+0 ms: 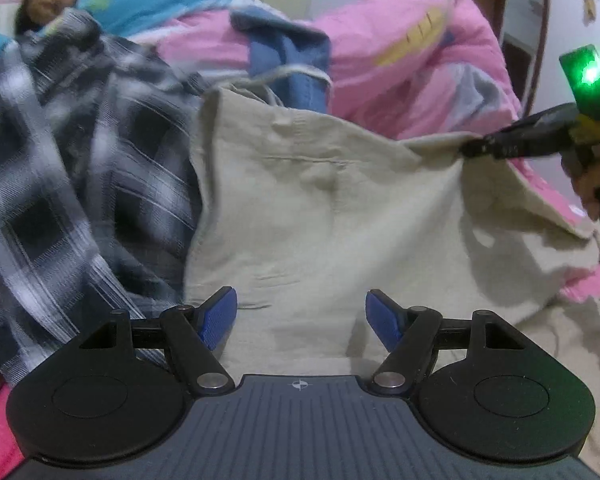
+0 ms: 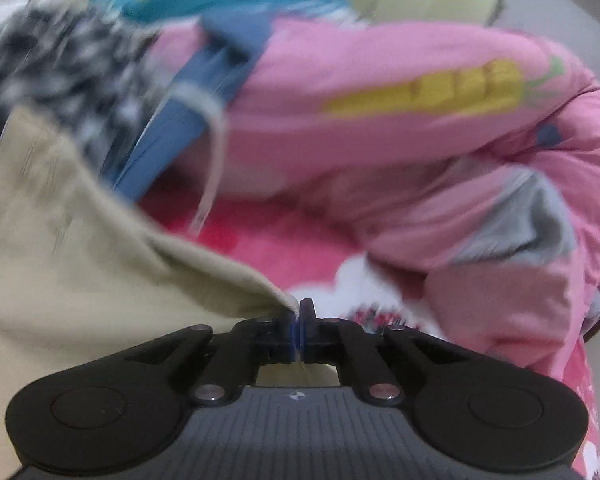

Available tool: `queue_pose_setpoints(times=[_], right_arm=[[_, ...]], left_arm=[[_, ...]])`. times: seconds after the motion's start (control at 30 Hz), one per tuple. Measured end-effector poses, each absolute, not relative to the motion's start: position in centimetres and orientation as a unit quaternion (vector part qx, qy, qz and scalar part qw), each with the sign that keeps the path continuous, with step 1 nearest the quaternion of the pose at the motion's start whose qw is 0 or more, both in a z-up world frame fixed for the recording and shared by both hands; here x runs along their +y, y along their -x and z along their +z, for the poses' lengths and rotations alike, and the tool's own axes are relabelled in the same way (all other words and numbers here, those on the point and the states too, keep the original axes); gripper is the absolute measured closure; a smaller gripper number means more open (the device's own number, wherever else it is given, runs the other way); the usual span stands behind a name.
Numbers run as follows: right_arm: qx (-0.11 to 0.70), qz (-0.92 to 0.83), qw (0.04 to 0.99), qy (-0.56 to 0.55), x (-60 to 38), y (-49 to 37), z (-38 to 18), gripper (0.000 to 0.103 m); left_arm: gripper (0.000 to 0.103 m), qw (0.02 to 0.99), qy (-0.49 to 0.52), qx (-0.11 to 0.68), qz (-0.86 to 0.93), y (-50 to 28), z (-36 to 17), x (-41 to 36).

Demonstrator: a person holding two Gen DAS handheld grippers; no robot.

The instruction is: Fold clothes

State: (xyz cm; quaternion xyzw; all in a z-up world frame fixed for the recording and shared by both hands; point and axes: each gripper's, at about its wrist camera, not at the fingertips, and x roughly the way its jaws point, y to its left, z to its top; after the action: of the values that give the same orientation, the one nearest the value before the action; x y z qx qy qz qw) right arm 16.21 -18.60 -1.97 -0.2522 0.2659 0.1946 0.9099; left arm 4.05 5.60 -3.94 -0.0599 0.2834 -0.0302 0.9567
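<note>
A bed (image 2: 284,248) heaped with a pink quilt (image 2: 380,152) carries the clothes. The right gripper (image 2: 301,320) has its jaws clenched on a corner of the beige garment (image 1: 320,208), likely to lift it for folding. The left gripper (image 1: 300,316) stands released, cloth spread beneath its jaws.

Left gripper (image 1: 301,317) agape, right gripper (image 2: 301,322) clamped.
</note>
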Motion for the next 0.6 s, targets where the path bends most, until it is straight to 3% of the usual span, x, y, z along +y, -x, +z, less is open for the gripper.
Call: queue_pose_setpoints(times=[0.2, 0.33, 0.5, 0.6], right_arm=[[0.274, 0.167, 0.92, 0.226, -16.9, -21.6, -4.6, 0.1], [0.318, 0.125, 0.914, 0.218, -15.7, -24.6, -8.6, 0.061], [0.266, 0.142, 0.94, 0.157, -17.5, -22.2, -5.4, 0.042], [0.213, 0.159, 0.951, 0.159, -18.6, -19.5, -2.3, 0.04]], left_arm=[[0.031, 0.959, 0.058, 0.278, -0.004, -4.3, -3.9, 6.1], [0.031, 0.96, 0.052, 0.275, 0.006, -3.9, -4.0, 6.4], [0.031, 0.96, 0.066, 0.273, 0.004, -3.6, -4.5, 7.1], [0.031, 0.958, 0.083, 0.275, 0.003, -3.5, -4.8, 7.5]])
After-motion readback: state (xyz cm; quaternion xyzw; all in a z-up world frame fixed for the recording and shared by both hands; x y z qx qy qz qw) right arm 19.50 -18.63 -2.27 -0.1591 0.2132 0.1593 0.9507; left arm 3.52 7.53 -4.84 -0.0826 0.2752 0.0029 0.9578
